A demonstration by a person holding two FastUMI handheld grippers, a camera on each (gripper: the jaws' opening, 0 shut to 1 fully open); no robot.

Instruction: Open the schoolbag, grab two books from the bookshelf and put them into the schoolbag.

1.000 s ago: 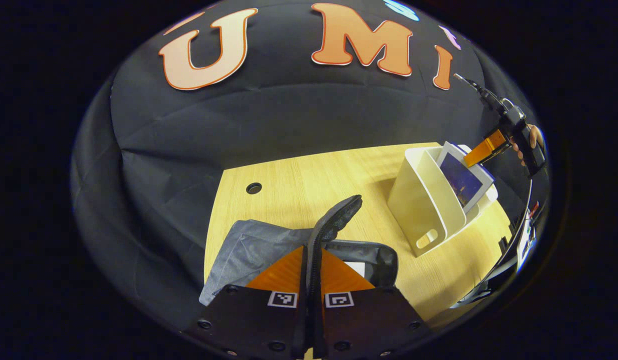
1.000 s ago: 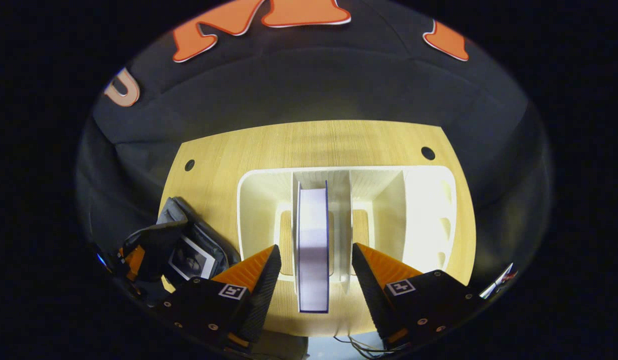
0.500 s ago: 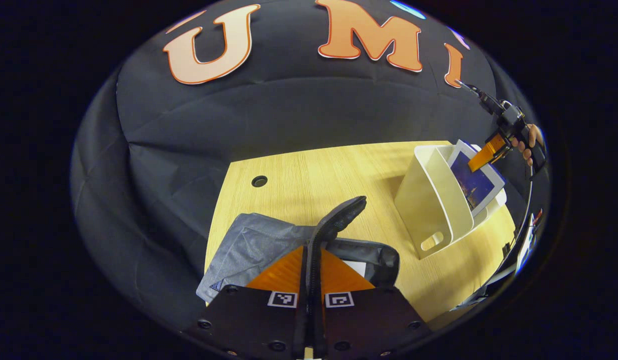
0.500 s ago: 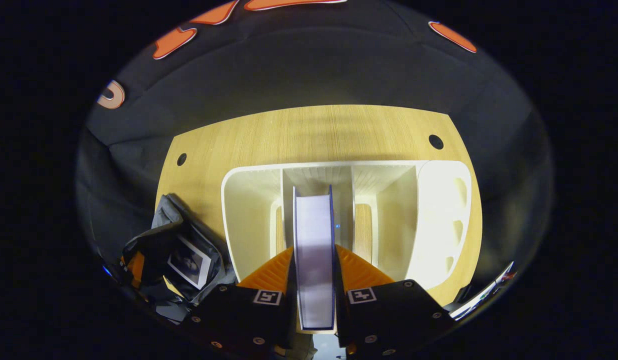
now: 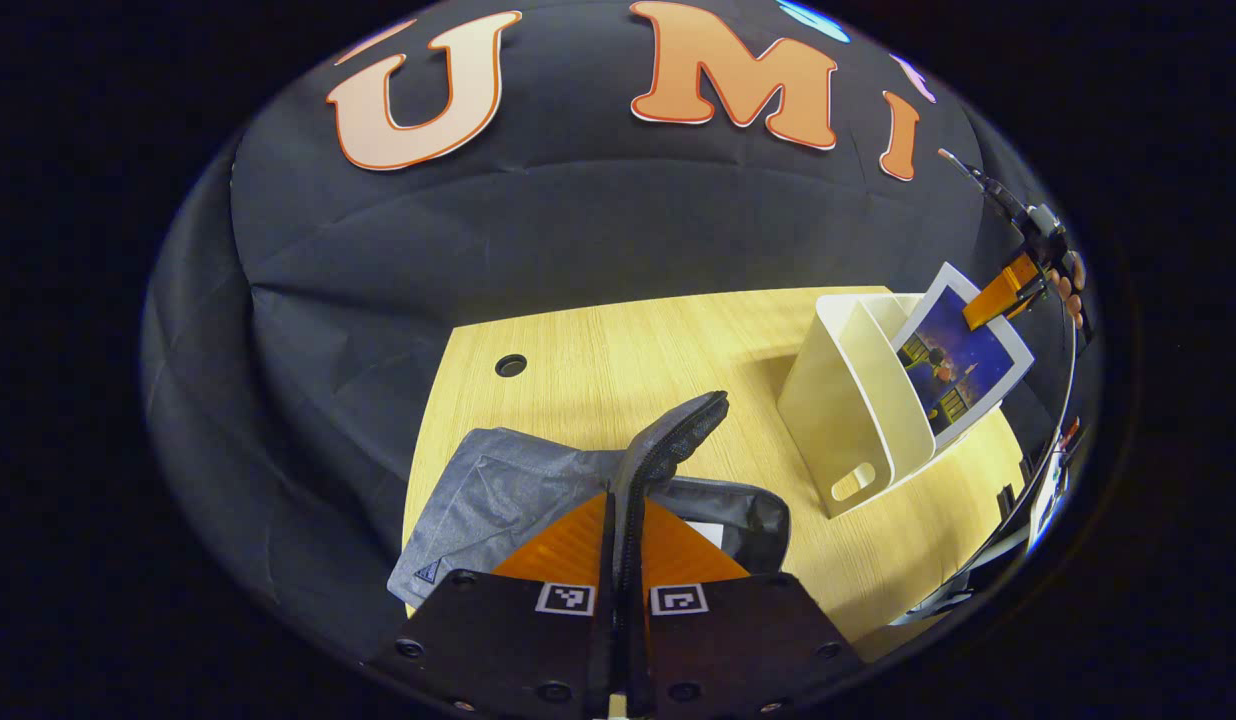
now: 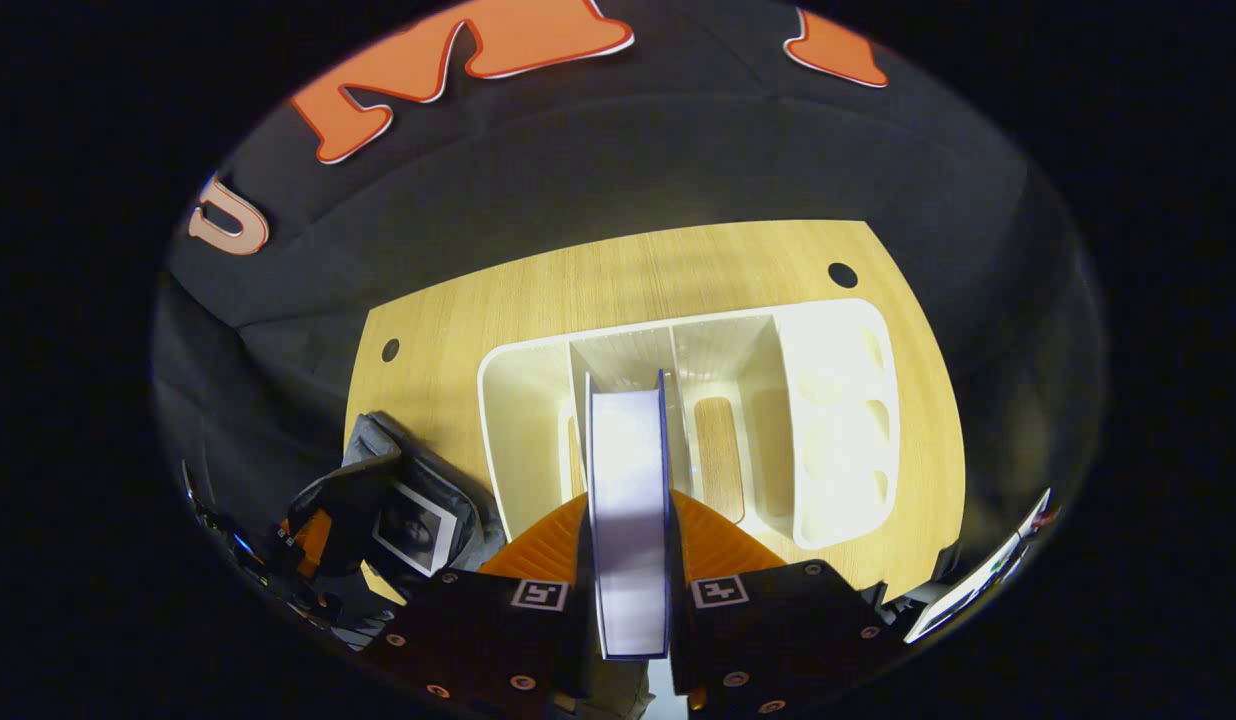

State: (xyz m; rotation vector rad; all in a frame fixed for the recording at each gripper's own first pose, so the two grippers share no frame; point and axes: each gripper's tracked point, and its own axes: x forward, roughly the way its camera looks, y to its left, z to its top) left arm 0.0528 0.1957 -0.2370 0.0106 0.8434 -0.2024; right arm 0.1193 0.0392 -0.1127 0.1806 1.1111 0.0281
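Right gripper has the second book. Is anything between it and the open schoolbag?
Nothing visible. The right gripper is shut on the book above the bookshelf; bare tabletop lies between the shelf and the schoolbag, whose flap the left gripper pinches open.

My left gripper view looked low across the pale wooden worktop (image 5: pixel 618 340); my right gripper view looked steeply down, sharing the cream plastic bookshelf (image 5: pixel 843 400) (image 6: pixel 838 400).
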